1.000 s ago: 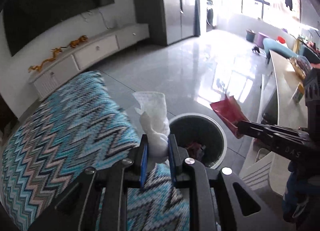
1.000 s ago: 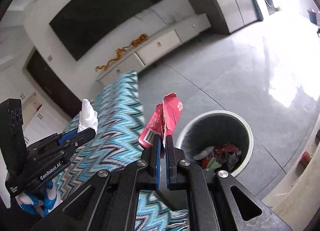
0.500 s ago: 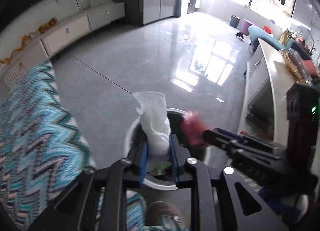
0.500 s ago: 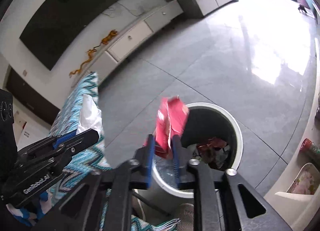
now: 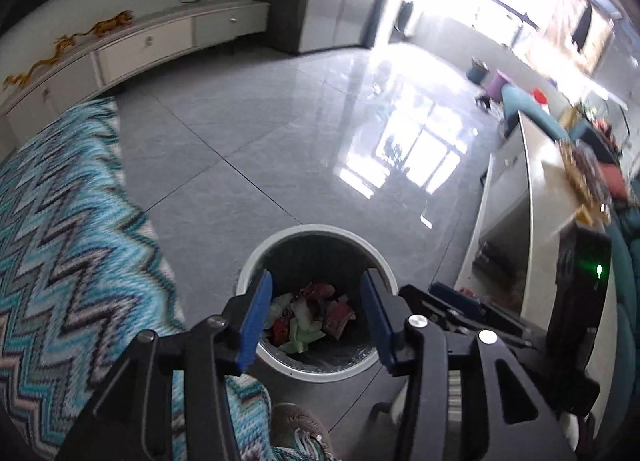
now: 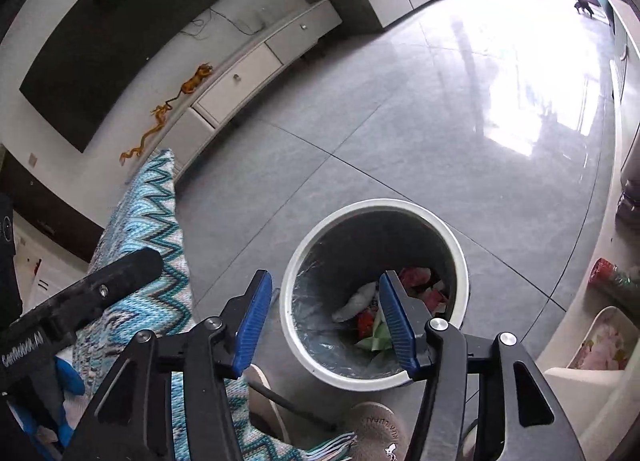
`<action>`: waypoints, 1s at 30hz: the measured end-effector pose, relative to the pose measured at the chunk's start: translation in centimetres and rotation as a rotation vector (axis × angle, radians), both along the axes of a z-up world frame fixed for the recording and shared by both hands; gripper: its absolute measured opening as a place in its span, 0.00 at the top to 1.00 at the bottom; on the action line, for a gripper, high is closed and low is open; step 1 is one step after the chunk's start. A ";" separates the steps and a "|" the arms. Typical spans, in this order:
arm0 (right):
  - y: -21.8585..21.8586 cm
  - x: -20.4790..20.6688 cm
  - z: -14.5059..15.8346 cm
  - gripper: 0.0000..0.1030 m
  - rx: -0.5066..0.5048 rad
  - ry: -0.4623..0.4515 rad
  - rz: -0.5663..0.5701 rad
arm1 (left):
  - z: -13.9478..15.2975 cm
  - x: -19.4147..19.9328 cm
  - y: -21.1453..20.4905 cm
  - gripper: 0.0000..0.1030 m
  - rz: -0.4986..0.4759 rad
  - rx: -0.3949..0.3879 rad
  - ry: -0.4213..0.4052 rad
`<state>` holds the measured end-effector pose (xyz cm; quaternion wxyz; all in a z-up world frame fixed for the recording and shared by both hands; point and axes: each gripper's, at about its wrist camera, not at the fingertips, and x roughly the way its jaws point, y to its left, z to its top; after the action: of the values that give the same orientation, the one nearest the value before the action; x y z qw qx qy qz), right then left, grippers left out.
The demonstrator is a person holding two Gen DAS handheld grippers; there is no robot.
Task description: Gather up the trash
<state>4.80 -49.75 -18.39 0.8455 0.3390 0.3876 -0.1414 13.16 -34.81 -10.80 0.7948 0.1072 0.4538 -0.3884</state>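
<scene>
Grey tile floor point(image 6: 400, 149), with a zigzag blue blanket point(image 5: 68, 245) just left of the white-rimmed trash bin point(image 6: 460, 257), its pattern smeared by blur in the left wrist view. The bin holds the trash point(image 5: 310, 317): red wrappers, green scraps and a white tissue point(image 6: 356, 301), the heap partly hidden behind gripper fingers. Left gripper point(image 5: 316, 317) and right gripper point(image 6: 326, 321) hang above the bin, jaws just opened, wide apart and empty; a slipper point(image 6: 376, 433) below the bin is cut off.
</scene>
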 end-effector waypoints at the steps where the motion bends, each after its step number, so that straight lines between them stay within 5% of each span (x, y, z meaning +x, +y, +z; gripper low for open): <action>1: 0.3 -0.1 0.4 0.46 -0.004 -0.007 0.004 | 0.5 0.2 0.6 0.56 0.023 -0.013 -0.001; 9: 4.1 -1.3 4.8 0.44 -0.046 -0.067 0.063 | 5.8 -0.6 8.5 0.56 0.230 -0.062 -0.129; 13: 6.9 -1.8 7.4 0.43 -0.069 -0.101 0.113 | 8.3 -2.5 13.7 0.36 0.333 -0.069 -0.233; 23: 15.6 -3.5 11.4 0.38 -0.155 -0.124 0.246 | 11.3 -7.1 24.3 0.32 0.507 -0.012 -0.411; 30: 19.9 -4.8 13.9 0.18 -0.223 -0.149 0.305 | 11.7 -9.8 29.9 0.25 0.604 0.030 -0.478</action>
<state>-0.03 -29.85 -4.53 0.9157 0.1900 0.3530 -0.0284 3.38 -4.89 0.91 0.9552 0.0677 0.2723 -0.0941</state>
